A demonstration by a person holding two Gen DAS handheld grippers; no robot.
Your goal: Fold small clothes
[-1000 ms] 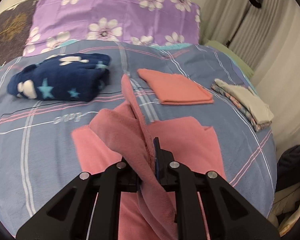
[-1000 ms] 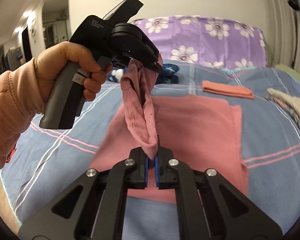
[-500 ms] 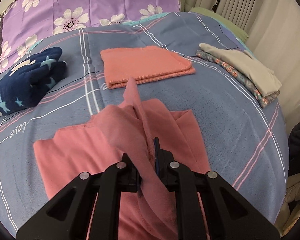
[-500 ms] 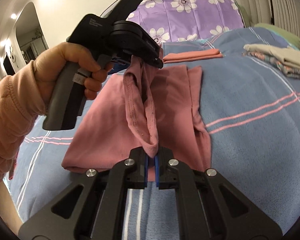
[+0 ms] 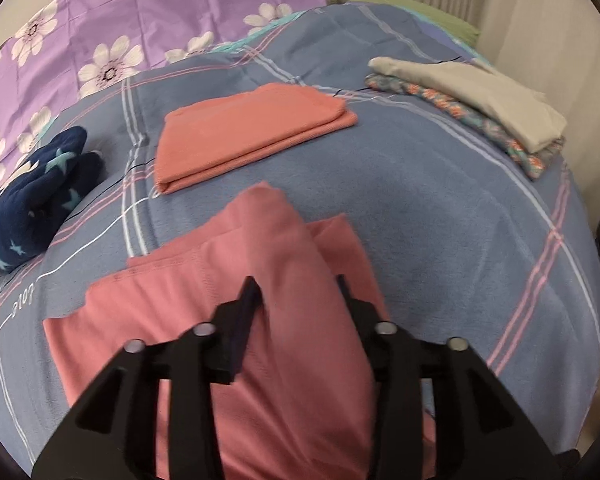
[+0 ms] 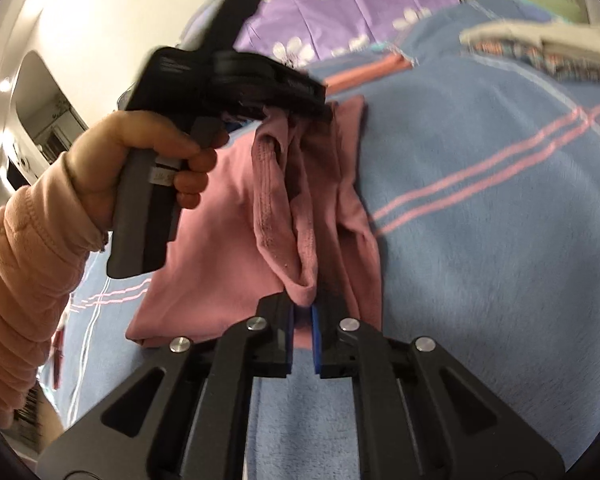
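Apart went the left claw's (image 5: pixel 298 288) fingers, which a moment earlier had pinched the pink garment (image 5: pixel 260 264); its fold now lay loose between the spread jaws. The right claw (image 6: pixel 303 312) was pressed together on a hanging edge of that garment, most of which lay on the blue plaid bedspread (image 5: pixel 440 200). Beyond the left claw lay a folded orange cloth (image 5: pixel 252 132).

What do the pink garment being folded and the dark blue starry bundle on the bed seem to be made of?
The pink garment looks like thin, matte cotton knit: it drapes limply and shows stitched hems. The dark blue starry bundle looks like thick fleece, judging by its puffy, rounded folds, though blur leaves that open.
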